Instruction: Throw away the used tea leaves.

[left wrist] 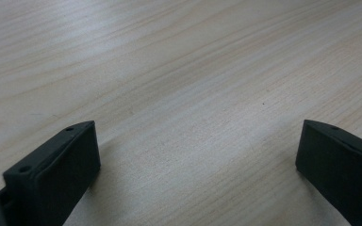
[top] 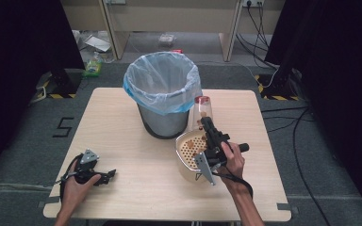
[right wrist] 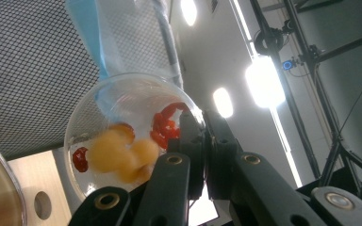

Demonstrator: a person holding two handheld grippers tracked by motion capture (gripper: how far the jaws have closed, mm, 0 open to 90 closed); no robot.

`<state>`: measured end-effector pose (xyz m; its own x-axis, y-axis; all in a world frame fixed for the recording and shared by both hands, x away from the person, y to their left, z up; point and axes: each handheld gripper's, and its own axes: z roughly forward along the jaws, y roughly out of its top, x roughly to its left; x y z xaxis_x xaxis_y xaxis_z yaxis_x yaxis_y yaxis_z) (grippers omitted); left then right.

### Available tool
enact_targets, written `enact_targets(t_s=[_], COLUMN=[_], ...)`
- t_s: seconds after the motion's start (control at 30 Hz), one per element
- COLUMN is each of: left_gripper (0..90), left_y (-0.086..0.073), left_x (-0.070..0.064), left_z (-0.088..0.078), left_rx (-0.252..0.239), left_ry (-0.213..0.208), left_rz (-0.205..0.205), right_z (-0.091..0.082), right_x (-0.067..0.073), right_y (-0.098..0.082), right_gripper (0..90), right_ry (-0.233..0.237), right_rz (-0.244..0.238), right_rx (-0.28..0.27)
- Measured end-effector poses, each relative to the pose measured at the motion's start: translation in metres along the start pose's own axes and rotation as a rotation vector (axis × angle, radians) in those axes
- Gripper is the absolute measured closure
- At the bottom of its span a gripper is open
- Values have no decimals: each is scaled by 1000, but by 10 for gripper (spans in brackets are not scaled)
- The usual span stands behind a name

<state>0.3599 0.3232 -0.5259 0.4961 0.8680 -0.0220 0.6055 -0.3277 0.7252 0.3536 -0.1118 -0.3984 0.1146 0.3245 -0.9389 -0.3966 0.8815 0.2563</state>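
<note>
Pale wood table [top: 136, 155] spreads under both my claws, with grey floor and dark curtains beyond it. Biggest thing ahead of my right gripper [top: 206, 123] is the mesh waste bin [top: 166, 94] with its blue-edged liner, standing just beyond and to the left of the jaws. Below that claw sits a perforated strainer dish [top: 191, 148], close beside my wrist.

My right jaws are pinched narrow on the rim of a clear plastic cup [right wrist: 122, 136], one jaw inside the wall and one outside. The cup is lifted and tipped, its mouth toward the bin; yellow lumps [right wrist: 118, 153] and red bits [right wrist: 162, 125] of food cling at its bottom.

I judge the step is emptying the cup into the bin. To do it well I should carry the mouth fully over the liner before tipping further, keep the pinch firm on that thin wall, and roll the wrist slowly so scraps don't fall on the table.

My left gripper [left wrist: 198, 155] rests low over bare wood, jaws spread wide, holding nothing.
</note>
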Motion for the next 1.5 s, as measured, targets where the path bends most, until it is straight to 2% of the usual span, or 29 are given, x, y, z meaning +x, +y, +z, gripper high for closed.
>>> enact_targets(t_s=[0.07, 0.13, 0.23, 0.37, 0.43, 0.47, 0.6, 0.7, 0.8, 0.97, 1.07, 1.23, 1.37, 1.5], left_gripper=[0, 0, 0, 0, 0, 0, 0, 0, 0, 0, 0, 0, 0, 0], left_y=[0, 0, 0, 0, 0, 0, 0, 0, 0, 0, 0, 0, 0, 0], left_x=[0, 0, 0, 0, 0, 0, 0, 0, 0, 0, 0, 0, 0, 0], left_z=[0, 0, 0, 0, 0, 0, 0, 0, 0, 0, 0, 0, 0, 0], left_rx=[0, 0, 0, 0, 0, 0, 0, 0, 0, -1, 0, 0, -1, 1], left_ry=[0, 0, 0, 0, 0, 0, 0, 0, 0, 1, 2, 2, 2, 2], left_rz=[0, 0, 0, 0, 0, 0, 0, 0, 0, -1, -2, -2, -2, -1], right_z=[2, 1, 2, 4, 6, 8, 15, 19, 23, 27, 29, 35, 43, 50], right_x=[3, 2, -2, -6, -10, -14, -25, -30, -37, -52, -60, -76, -89, -100], right_y=[-4, -4, -4, -6, -8, -10, -18, -25, -33, -44, -50, -50, -52, -50], right_gripper=[879, 879, 878, 877, 877, 876, 876, 876, 876, 876, 875, 875, 875, 875], right_ry=[11, 8, 10, 41, 68, 91, 164, 210, 224, 241, 235, 238, 240, 247], right_rz=[-13, -8, 39, 101, 181, 246, 452, 589, 697, 830, 885, 908, 955, 975], right_rx=[19, 13, 21, 39, 61, 81, 133, 164, 179, 194, 190, 178, 170, 162])
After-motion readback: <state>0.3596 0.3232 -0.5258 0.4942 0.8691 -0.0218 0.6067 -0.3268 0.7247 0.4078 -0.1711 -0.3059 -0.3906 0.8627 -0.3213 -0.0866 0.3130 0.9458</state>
